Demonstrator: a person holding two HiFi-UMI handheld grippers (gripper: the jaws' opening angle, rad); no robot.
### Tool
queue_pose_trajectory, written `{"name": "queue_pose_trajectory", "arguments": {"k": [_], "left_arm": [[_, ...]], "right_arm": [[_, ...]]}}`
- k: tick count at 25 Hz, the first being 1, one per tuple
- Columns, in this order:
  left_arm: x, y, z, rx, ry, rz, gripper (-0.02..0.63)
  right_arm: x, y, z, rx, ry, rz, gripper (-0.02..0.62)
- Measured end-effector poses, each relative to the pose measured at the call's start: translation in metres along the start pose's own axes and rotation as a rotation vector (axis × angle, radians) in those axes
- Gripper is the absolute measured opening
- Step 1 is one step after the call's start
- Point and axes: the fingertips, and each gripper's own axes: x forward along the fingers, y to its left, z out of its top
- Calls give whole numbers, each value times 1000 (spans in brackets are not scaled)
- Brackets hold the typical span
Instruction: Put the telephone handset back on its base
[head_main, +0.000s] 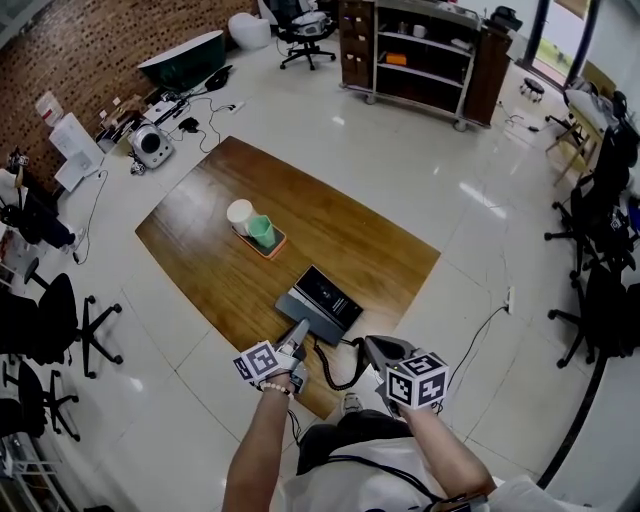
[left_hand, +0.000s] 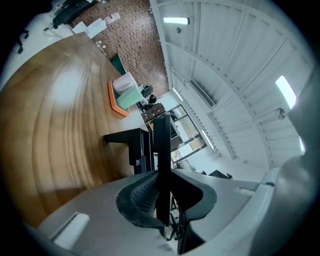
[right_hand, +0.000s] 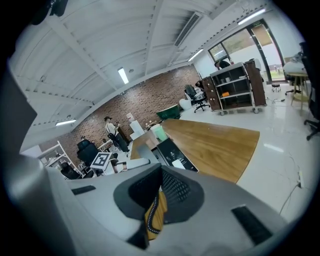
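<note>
Head view: the dark-and-grey telephone (head_main: 322, 298) sits at the near edge of the wooden table (head_main: 200, 225); its handset is hard to single out. Left gripper view: the left gripper (left_hand: 162, 174) is clamped on the telephone's thin black edge. Right gripper view: the right gripper (right_hand: 157, 184) pinches the coiled cord (right_hand: 152, 220).
</note>
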Motion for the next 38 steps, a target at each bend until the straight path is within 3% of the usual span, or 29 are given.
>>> {"name": "queue_pose_trajectory", "arguments": {"k": [15, 24, 31, 34, 38], "left_arm": [[19, 18, -6, -29, 25, -45, 69], [29, 21, -11, -8, 107, -54, 69], [28, 30, -15, -32, 94, -67, 71], [28, 33, -15, -14, 113, -56, 82], [28, 44, -16, -15, 137, 5, 158]], "right_arm": [[-7, -16, -8, 20, 14, -31, 12], [-12, -21, -9, 27, 20, -38, 12], [-16, -29, -15, 39, 24, -50, 12], [-17, -31, -15, 45, 23, -54, 12], [-18, -33, -14, 55, 23, -57, 12]]}}
